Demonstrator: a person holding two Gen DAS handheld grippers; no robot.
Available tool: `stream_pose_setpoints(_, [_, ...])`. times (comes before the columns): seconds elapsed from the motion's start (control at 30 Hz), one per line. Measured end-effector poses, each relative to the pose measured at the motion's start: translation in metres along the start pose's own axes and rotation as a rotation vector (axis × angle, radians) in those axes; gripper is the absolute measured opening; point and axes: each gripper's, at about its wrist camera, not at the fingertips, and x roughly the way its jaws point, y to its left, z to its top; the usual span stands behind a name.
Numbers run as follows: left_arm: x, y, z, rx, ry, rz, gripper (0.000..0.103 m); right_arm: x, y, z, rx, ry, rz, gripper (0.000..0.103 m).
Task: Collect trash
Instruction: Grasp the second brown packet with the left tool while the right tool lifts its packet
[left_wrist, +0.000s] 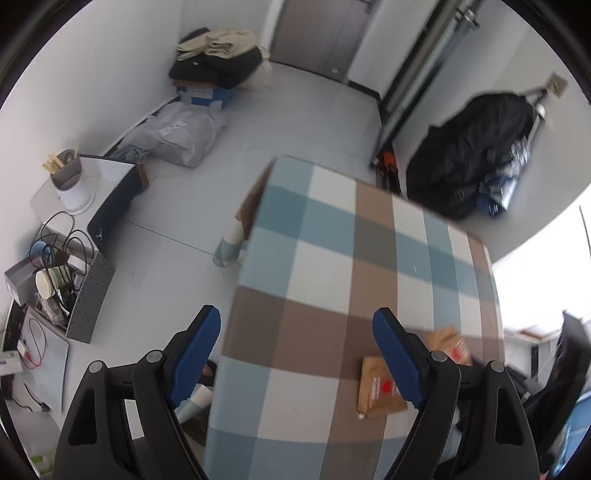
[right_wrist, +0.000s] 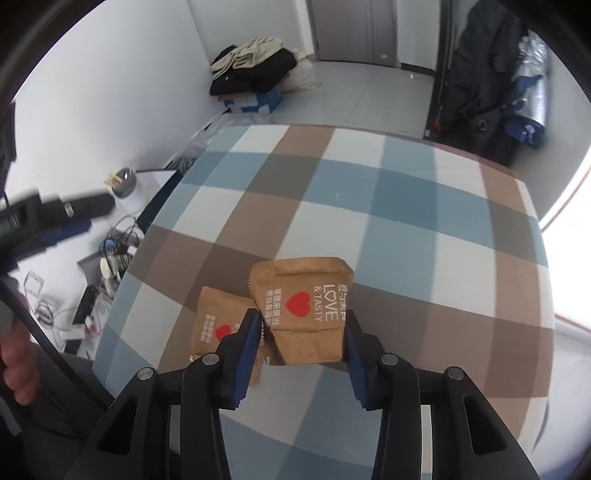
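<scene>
Right gripper (right_wrist: 301, 347) pinches a light, crushable brown paper bag with a red heart (right_wrist: 303, 314).
Its jaws clamp the bag's sides on the checked tablecloth (right_wrist: 406, 206); left gripper (left_wrist: 295, 354) gapes empty above that cloth.

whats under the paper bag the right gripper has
The raised paper bag, clamped in the right gripper, hangs over the checked tablecloth. A second paper bag lies beside and partly behind it; that bag's right edge is covered.

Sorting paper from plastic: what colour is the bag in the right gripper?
Brown paper bag with a red heart, clearest in the right wrist view.
</scene>
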Motion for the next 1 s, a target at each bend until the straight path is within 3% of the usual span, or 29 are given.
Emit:
stream_pose_setpoints(0.4, [0.03, -0.065, -0.037, 0.236, 0.145, -0.025, 0.082, -0.033, -0.061, -0.02, 0.155, -0.091, 0.013, 0.042])
stream_pose_setpoints(0.67, [0.046, -0.076, -0.05, 0.254, 0.224, -0.03, 0.082, -0.051, -0.095, -0.026, 0.269, -0.138, 0.032, 0.042])
stream_pose_setpoints(0.83, [0.055, -0.083, -0.058, 0.288, 0.235, 0.024, 0.082, -0.062, -0.099, -0.029, 0.285, -0.164, 0.059, 0.042])
stream_pose_setpoints(1.0, [0.059, -0.095, -0.068, 0.382, 0.19, 0.116, 0.082, -0.069, -0.103, -0.031, 0.297, -0.185, 0.068, 0.042])
